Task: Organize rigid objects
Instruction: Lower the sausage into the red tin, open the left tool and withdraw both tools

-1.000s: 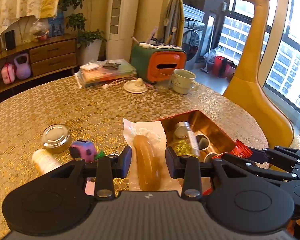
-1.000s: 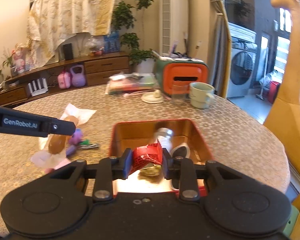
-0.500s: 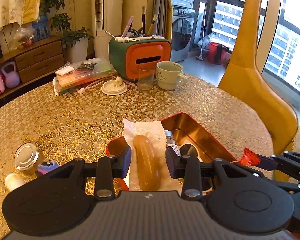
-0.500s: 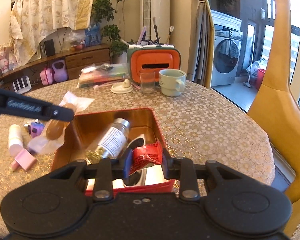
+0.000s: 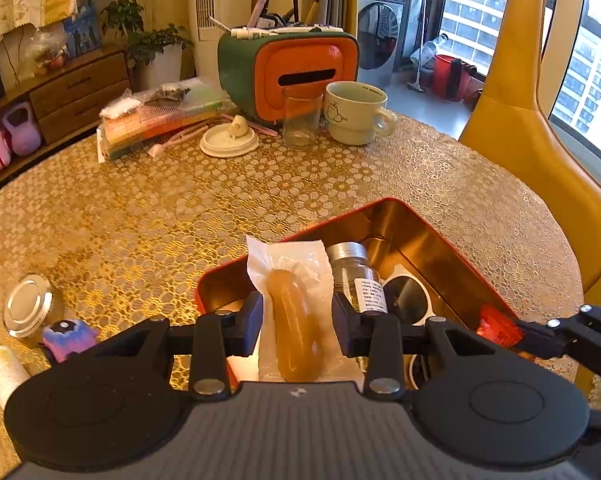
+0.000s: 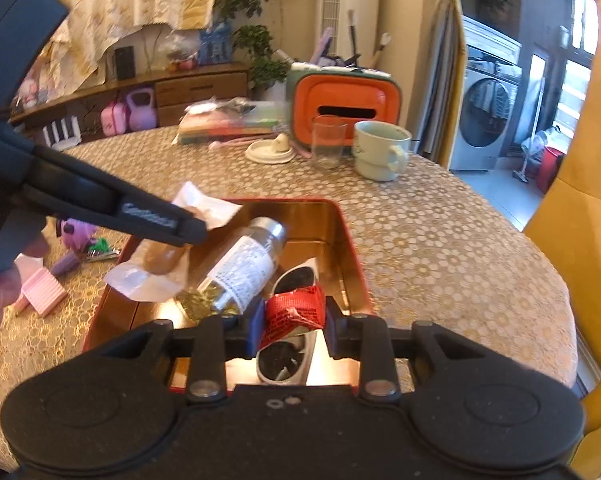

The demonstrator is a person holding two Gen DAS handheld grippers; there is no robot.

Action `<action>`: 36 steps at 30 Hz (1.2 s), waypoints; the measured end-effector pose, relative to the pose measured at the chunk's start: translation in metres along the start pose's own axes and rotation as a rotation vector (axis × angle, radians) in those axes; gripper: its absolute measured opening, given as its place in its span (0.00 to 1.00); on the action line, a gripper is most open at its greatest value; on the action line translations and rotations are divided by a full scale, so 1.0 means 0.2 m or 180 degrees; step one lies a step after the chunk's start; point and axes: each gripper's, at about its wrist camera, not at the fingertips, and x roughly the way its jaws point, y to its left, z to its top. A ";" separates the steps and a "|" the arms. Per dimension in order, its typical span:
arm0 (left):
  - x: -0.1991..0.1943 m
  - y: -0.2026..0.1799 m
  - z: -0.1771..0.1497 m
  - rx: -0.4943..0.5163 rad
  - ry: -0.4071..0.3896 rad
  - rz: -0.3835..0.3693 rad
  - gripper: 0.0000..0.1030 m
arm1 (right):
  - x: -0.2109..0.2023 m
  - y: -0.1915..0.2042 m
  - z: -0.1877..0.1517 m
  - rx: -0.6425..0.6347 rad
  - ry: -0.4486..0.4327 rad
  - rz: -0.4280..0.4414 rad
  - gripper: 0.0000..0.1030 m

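Sausage pkt [image 5: 294,320] btwn left gripper [image 5: 296,316] fingers (clamped)

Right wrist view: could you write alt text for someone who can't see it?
A black gripper holds a red packet over a red tin on a gold-patterned table. The tin holds a glass bottle and white sunglasses, while a second gripper brings in a wrapped sausage from the left.
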 end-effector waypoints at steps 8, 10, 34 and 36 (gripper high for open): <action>0.04 -0.04 0.01 -0.0033 0.0046 -0.0230 0.38 | 0.07 0.02 0.00 -0.0027 0.0109 -0.0040 0.29; 0.04 -0.02 0.01 -0.0094 0.0072 -0.0252 0.40 | 0.07 0.01 -0.01 -0.0008 0.0110 -0.0053 0.33; -0.18 0.08 -0.12 -0.0316 0.0054 -0.0428 0.66 | -0.14 0.05 -0.02 0.0168 -0.0065 -0.0045 0.60; -0.23 0.09 -0.13 -0.0278 0.0020 -0.0410 0.66 | -0.17 0.06 -0.02 0.0175 -0.0087 -0.0035 0.61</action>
